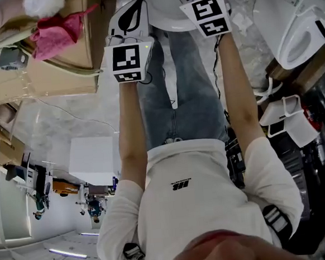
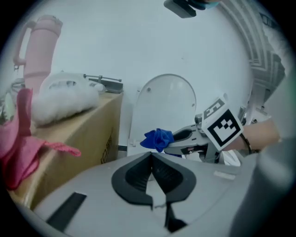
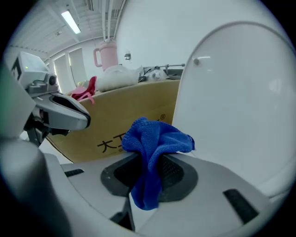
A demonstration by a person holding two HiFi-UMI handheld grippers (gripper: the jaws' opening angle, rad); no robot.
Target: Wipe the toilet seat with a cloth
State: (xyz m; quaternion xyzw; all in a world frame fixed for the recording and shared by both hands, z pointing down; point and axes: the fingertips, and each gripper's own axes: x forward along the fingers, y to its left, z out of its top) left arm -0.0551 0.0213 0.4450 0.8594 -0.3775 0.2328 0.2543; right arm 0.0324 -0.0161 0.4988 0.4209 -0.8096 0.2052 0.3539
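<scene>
Drooping blue cloth [image 3: 156, 139] masks clamped right claw [image 3: 149, 159] tips.

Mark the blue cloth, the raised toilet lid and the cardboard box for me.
blue cloth [image 3: 155, 139], right gripper view, the bunched top fold.
toilet lid [image 3: 240, 106], right gripper view, middle of its white face.
cardboard box [image 3: 132, 109], right gripper view, its brown side wall.
</scene>
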